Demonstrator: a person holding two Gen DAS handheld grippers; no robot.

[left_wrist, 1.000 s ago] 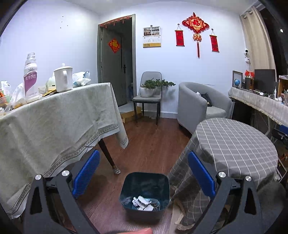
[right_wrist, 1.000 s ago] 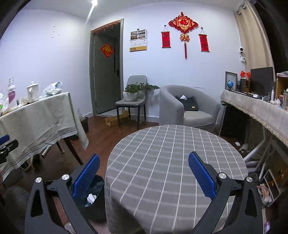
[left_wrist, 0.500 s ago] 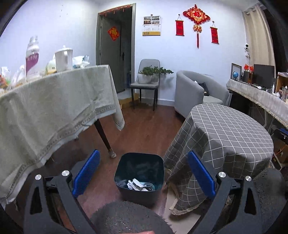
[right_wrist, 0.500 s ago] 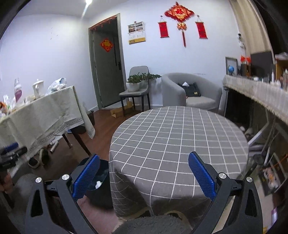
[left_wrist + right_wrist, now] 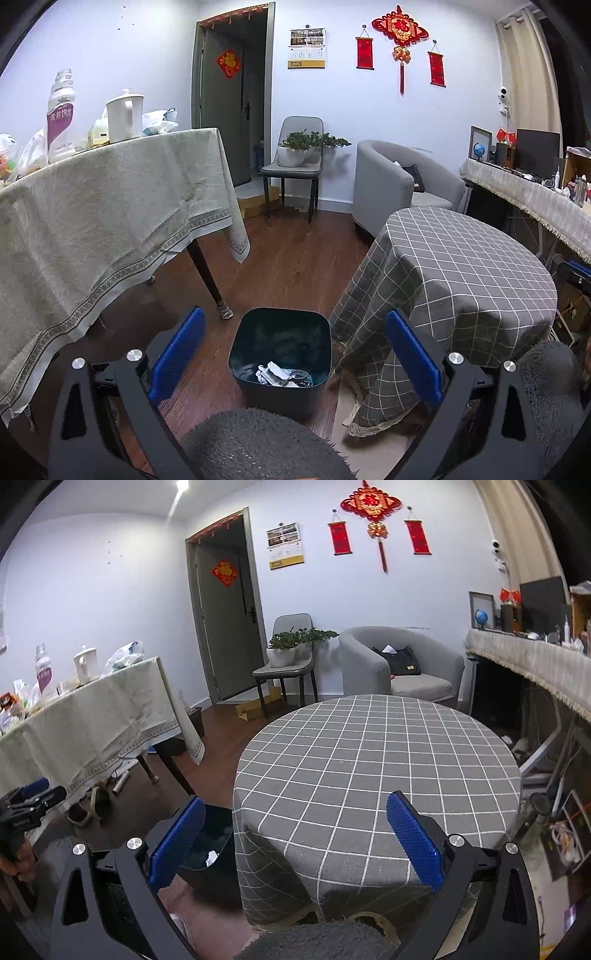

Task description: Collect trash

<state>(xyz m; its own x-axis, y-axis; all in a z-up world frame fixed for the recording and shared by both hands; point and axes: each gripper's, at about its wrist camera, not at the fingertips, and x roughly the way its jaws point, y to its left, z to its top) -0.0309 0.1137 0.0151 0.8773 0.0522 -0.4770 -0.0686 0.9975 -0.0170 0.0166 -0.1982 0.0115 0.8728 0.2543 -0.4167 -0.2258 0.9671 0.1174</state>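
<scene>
A dark teal trash bin (image 5: 279, 350) stands on the wood floor between two tables, with crumpled white and clear trash (image 5: 281, 374) at its bottom. My left gripper (image 5: 295, 354) hangs open above and in front of the bin, nothing between its blue pads (image 5: 177, 354). In the right wrist view the bin (image 5: 208, 845) shows partly behind the left pad (image 5: 176, 843). My right gripper (image 5: 295, 838) is open and empty over the near edge of the round grey checked table (image 5: 373, 768), whose top is bare.
A long table with a beige cloth (image 5: 103, 221) at left holds a bottle (image 5: 61, 118), a white kettle (image 5: 123, 116) and bags. A chair with a potted plant (image 5: 299, 151), a grey armchair (image 5: 391, 184) and a cluttered side counter (image 5: 532, 195) stand beyond. A grey fuzzy sleeve (image 5: 266, 446) fills the bottom.
The left view has risen slightly, with the bin staying between the pads. The right gripper drew back and tilted; the round table now sits a little farther away. Both grippers stayed open.
</scene>
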